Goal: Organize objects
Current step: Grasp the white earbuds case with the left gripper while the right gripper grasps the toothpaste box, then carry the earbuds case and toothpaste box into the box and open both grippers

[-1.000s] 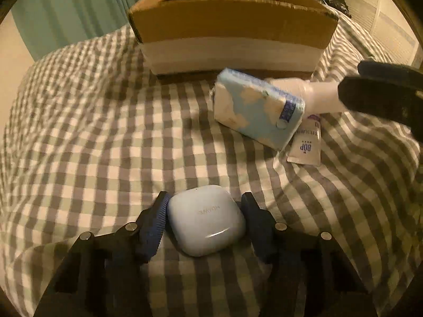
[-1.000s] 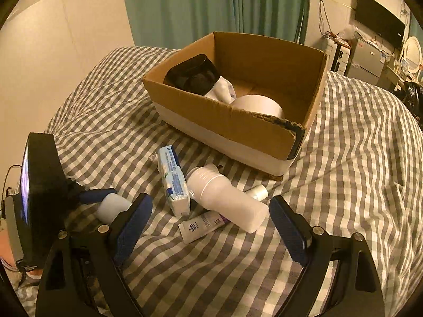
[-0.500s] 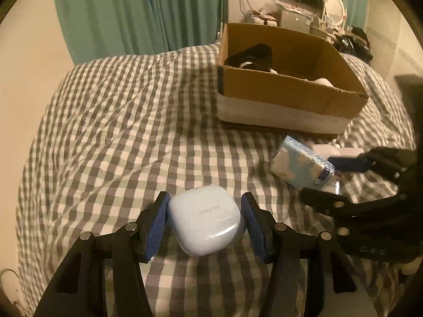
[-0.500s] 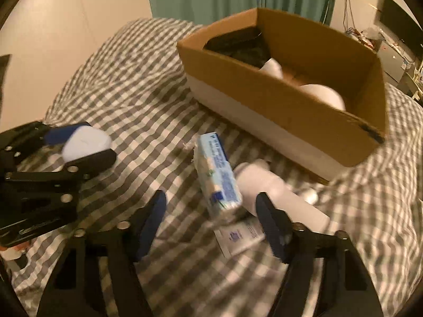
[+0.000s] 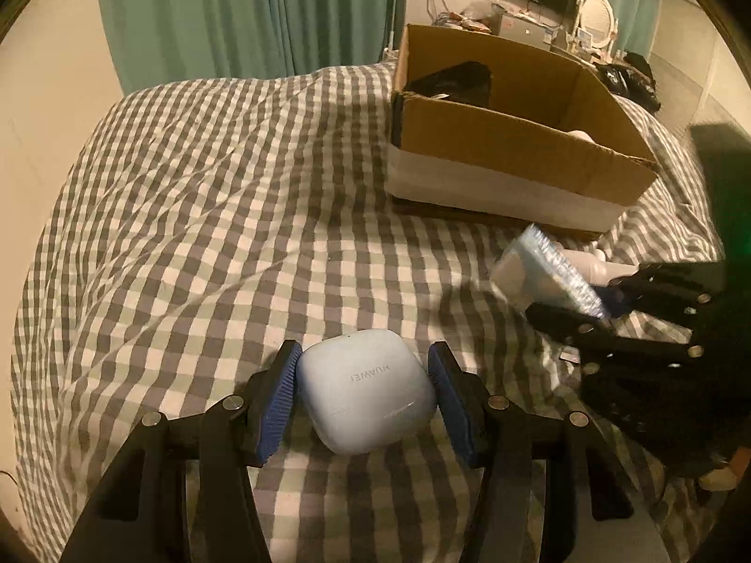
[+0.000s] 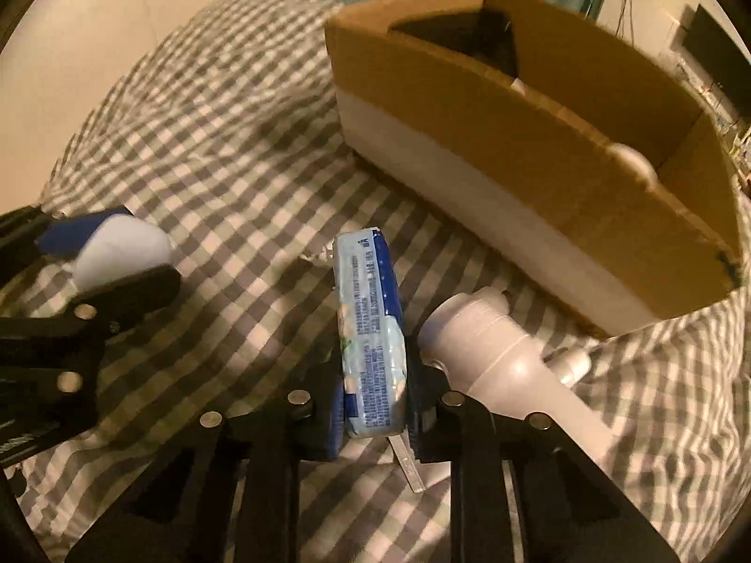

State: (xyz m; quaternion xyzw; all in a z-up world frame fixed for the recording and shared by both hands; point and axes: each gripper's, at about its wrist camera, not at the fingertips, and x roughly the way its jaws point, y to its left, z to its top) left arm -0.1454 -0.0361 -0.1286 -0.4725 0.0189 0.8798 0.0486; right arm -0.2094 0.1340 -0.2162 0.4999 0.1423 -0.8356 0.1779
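My left gripper (image 5: 364,387) is shut on a pale blue earbud case (image 5: 364,396) and holds it above the checked bedspread; the case also shows in the right wrist view (image 6: 122,246). My right gripper (image 6: 373,403) is shut on a blue and white tissue pack (image 6: 371,333), which also shows in the left wrist view (image 5: 544,274). A white bottle (image 6: 507,361) lies right of the pack, touching it. An open cardboard box (image 5: 511,150), also in the right wrist view (image 6: 530,164), stands behind with dark and white items inside.
A small tube (image 6: 408,464) lies on the bedspread under the right gripper. Green curtains (image 5: 253,14) hang behind the bed. A TV and a dresser with a mirror (image 5: 596,14) stand at the far right.
My right gripper moved down to the tissue pack and closed on it. My left gripper kept the earbud case and its view turned so the box sits further right.
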